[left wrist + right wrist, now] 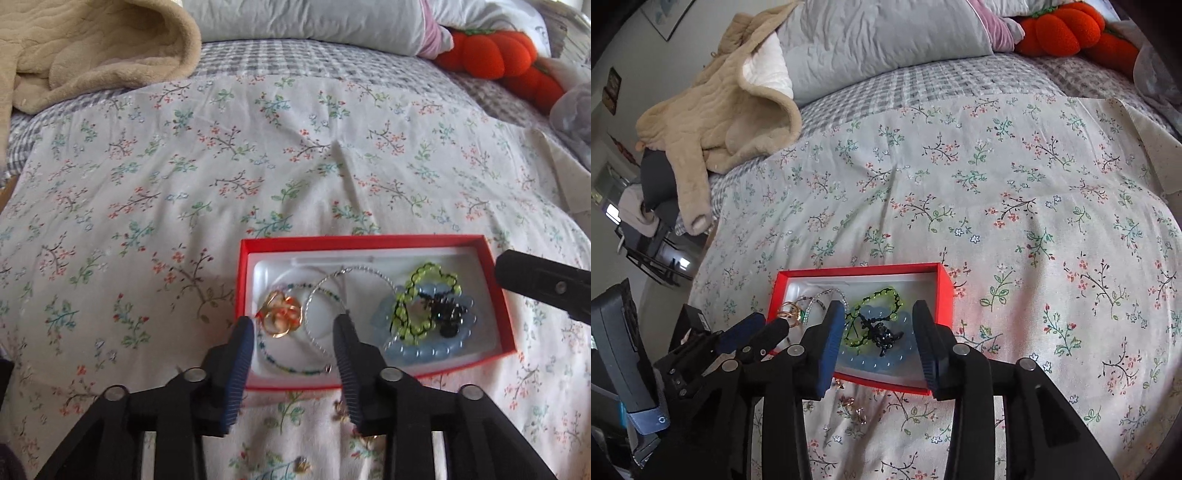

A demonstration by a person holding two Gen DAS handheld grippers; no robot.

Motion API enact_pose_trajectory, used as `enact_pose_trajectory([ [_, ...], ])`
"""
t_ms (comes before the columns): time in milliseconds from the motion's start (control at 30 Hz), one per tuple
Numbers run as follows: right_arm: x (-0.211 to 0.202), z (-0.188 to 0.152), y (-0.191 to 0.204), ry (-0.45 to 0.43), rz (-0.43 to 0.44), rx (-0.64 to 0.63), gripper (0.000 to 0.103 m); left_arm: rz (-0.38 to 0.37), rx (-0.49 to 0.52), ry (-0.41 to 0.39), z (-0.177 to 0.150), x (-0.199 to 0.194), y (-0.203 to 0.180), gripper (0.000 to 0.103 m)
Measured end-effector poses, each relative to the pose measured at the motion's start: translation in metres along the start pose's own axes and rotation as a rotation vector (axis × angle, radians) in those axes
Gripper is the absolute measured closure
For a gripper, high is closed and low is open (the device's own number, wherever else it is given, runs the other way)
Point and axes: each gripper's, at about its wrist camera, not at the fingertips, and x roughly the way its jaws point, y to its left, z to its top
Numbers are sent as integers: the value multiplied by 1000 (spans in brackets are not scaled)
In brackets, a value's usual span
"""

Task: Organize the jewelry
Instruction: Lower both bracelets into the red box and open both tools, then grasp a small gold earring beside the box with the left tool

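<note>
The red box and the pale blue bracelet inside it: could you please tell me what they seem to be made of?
The red box looks like matte cardboard: thin, straight walls with crisp folded corners, around a glossy white liner, probably moulded plastic. The pale blue bracelet seems to be translucent glass or plastic beads; light glows through them, but the look cannot settle which.
</note>
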Motion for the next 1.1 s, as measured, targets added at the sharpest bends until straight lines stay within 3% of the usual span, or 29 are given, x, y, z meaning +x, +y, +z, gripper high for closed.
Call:
enact_pose_trajectory([
  [100,-11,-7,4,2,-21,-14,61,52,7,-14,-6,-11,-1,52],
  [167,-17,-11,6,13,-33,-15,57,57,-2,-15,-10,-18,0,48],
  [233,-22,-15,9,27,-40,-31,56,51,-21,-23,-13,-26,2,37],
  [367,-35,-27,19,25,-64,-76,46,60,-28,-32,-21,-36,3,27],
  [600,-36,-53,21,61,-113,-72,43,114,9,-18,-41,-43,5,10],
  [900,-21,-88,9,133,-196,-30,42,119,1,64,-76,-22,14,9],
  [1100,-23,-99,-1,125,-201,45,42,16,-19,67,-91,-10,17,9],
])
